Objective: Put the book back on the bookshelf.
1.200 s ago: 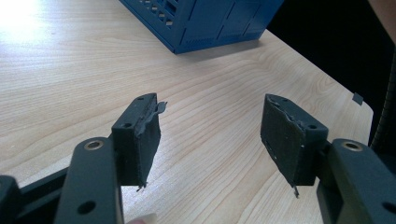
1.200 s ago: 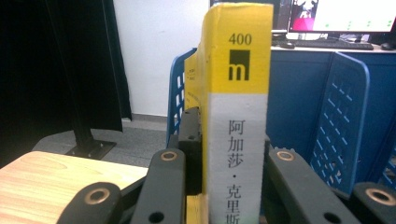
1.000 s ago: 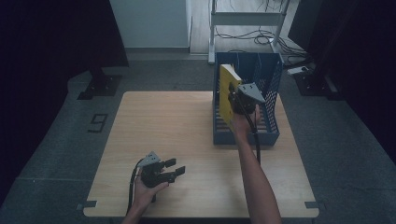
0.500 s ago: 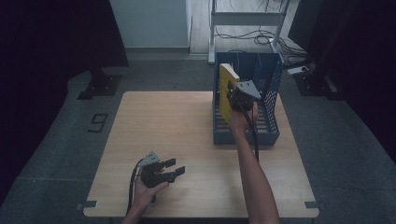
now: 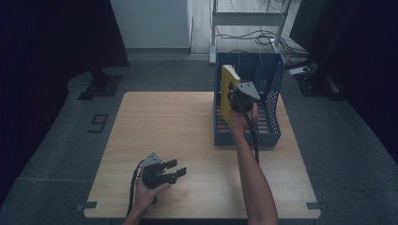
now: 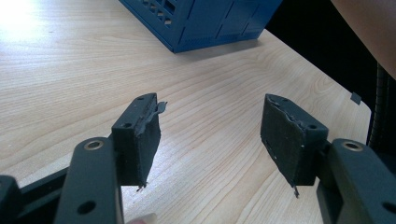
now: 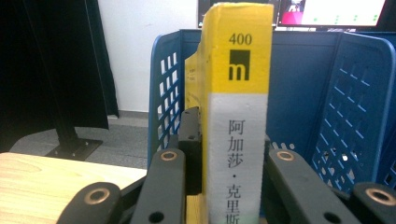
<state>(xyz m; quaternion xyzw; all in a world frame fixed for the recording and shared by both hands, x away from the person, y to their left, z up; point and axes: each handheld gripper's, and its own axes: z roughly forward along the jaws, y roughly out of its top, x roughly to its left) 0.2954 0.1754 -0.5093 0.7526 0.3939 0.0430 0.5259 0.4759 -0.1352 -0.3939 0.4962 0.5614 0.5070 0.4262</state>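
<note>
A thick yellow book point(image 5: 228, 88) with a yellow and white spine point(image 7: 236, 116) stands upright at the left side of the blue slotted basket point(image 5: 274, 79). My right gripper point(image 5: 237, 101) is shut on the book's spine, one jaw on each cover point(image 7: 233, 140). My left gripper point(image 5: 177, 168) rests low over the wooden table point(image 5: 187, 122) near its front left. Its jaws are open with nothing between the pads point(image 6: 210, 135).
The basket point(image 6: 205, 23) sits at the table's right rear, and its blue walls point(image 7: 355, 116) rise around the book. The person's right forearm point(image 5: 251, 173) crosses the table's right half. A metal rack point(image 5: 248, 18) and cables stand behind the table.
The right gripper with the book has edged slightly to the left inside the basket. The left gripper has stayed put.
</note>
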